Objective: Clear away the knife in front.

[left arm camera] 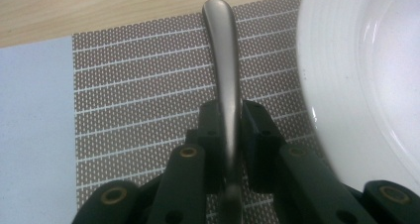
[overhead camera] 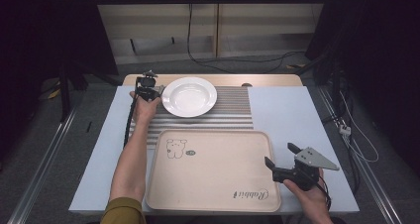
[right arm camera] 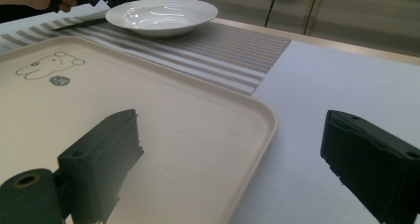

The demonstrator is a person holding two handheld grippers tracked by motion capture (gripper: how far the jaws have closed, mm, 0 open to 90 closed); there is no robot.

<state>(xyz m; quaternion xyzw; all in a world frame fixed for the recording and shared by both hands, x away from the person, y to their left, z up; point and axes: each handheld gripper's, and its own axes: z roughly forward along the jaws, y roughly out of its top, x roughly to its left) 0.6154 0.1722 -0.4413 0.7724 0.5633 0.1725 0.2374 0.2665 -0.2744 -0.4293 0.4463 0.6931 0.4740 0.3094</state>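
My left gripper [overhead camera: 147, 88] is at the far left of the table, just left of a white deep plate [overhead camera: 189, 96]. In the left gripper view its jaws [left arm camera: 229, 120] are shut on the grey metal handle of a utensil [left arm camera: 223, 50], which points away over the striped placemat [left arm camera: 138, 95]; the utensil's working end is hidden. The plate's rim [left arm camera: 366, 75] lies close on the right. My right gripper [overhead camera: 279, 153] hovers open at the near right corner of a beige tray [overhead camera: 213, 169], its jaws [right arm camera: 230, 135] wide apart with nothing between them.
The tray [right arm camera: 148, 110] bears a bear drawing and lies in front of the placemat [right arm camera: 223, 50]. A pale blue cloth [overhead camera: 282, 110] covers the table to the right. Beyond the table stand a shelf unit and cables on the floor.
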